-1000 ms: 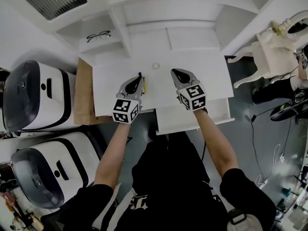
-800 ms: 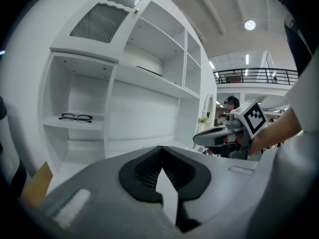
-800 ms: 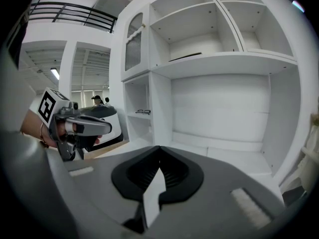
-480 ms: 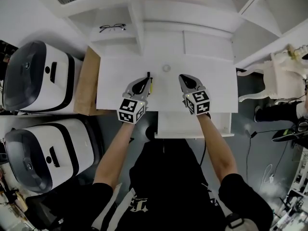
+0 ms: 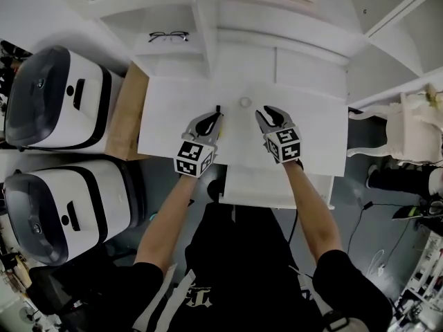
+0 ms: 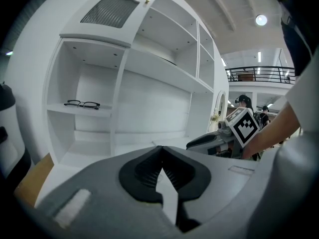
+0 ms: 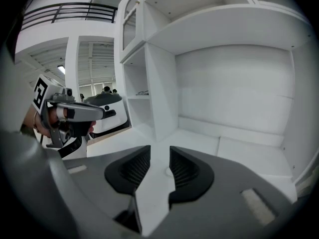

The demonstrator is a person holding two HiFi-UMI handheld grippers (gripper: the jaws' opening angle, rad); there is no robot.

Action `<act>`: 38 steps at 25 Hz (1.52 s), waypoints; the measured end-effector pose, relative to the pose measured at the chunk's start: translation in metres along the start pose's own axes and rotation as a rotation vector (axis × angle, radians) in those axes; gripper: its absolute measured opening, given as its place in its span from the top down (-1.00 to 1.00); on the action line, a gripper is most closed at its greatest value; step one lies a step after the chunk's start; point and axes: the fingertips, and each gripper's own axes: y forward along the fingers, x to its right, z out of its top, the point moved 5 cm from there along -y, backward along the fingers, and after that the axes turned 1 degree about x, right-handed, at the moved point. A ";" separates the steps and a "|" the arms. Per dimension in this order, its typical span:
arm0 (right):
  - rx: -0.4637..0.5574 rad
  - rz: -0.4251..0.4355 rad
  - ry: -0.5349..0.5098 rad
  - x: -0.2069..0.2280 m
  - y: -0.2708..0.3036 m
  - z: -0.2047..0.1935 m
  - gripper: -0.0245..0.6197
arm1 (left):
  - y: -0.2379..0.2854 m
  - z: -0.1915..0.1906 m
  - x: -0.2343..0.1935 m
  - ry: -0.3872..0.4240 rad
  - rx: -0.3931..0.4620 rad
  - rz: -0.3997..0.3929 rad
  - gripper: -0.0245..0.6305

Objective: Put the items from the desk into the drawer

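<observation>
The task looks barely begun. The drawer (image 5: 304, 189) stands pulled out under the front edge of the tabletop (image 5: 311, 130), and the part of it that shows appears bare, so I judge that nothing has gone in yet. A small round thing (image 5: 245, 102) lies on the tabletop beyond the drawer, towards the back wall. A thin dark-and-yellow stick (image 5: 219, 120), perhaps a pen, shows beyond the drawer's left end. It runs close along the left tongs (image 5: 215, 115), and I cannot tell whether it rests on the tabletop or is carried. A pair of glasses (image 5: 169, 36) sits on a shelf (image 5: 156, 47) far beyond the drawer and to its left, off the tabletop. Both tabletop things are still to be picked up and put in.

Both forearms reach forward side by side over the drawer, and both tongs point away from the person, tilted a little down at the tabletop. The left tongs (image 6: 160, 151) are closed tip to tip, with nothing visible between them in their own view. The right tongs (image 5: 270, 114) have just been opening and now stand at a narrow gap (image 7: 159, 158), gripping nothing. The small round thing (image 7: 168, 172) shows on the tabletop through that gap, ahead of them and untouched. It seems to be the next pick.
</observation>
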 end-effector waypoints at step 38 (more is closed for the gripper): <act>-0.332 0.030 -0.081 0.029 0.158 -0.099 0.12 | 0.037 -0.070 -0.057 -0.118 -0.068 0.075 0.93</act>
